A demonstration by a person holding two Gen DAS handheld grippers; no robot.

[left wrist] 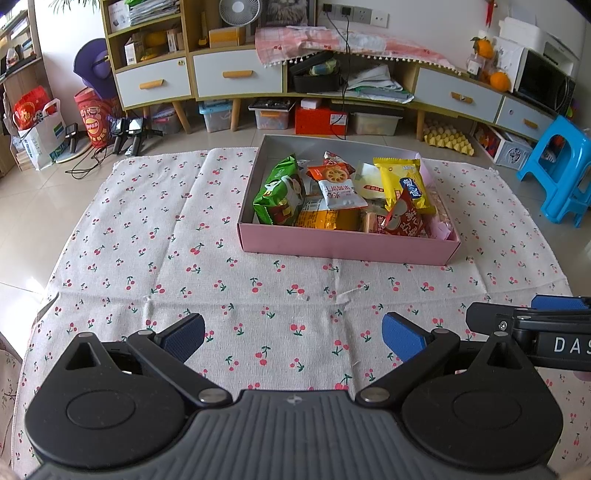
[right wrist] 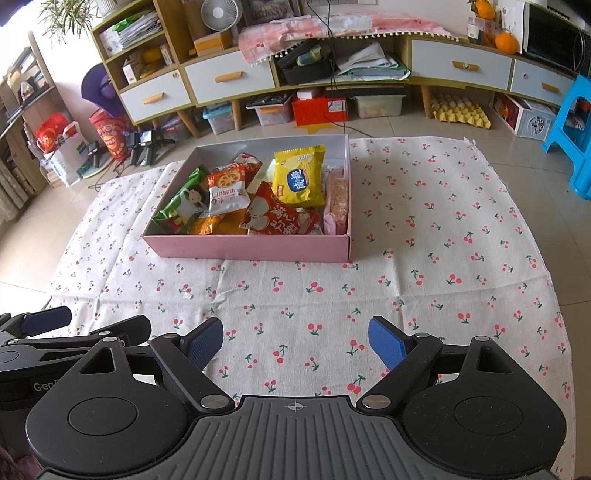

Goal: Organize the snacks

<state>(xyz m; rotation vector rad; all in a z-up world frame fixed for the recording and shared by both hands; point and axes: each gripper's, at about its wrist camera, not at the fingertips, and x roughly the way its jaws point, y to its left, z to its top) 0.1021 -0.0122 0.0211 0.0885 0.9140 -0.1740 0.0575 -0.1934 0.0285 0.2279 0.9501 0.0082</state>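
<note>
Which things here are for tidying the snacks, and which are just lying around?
For the job:
pink box
green packet
yellow packet
red packet
left gripper
right gripper

Just lying about:
blue stool
egg tray
fan
oranges

The left gripper (left wrist: 293, 338) and right gripper (right wrist: 295, 341) are black with blue bumpy pads (right wrist: 386, 343). Each has round discs, shiny silver screws (left wrist: 373, 396), a grey ribbed middle and white letters.

Snack packets (left wrist: 343, 192) lie piled in the box (left wrist: 347, 247) – box on the cloth (left wrist: 166, 240), cabinet (left wrist: 236, 74) behind.
</note>
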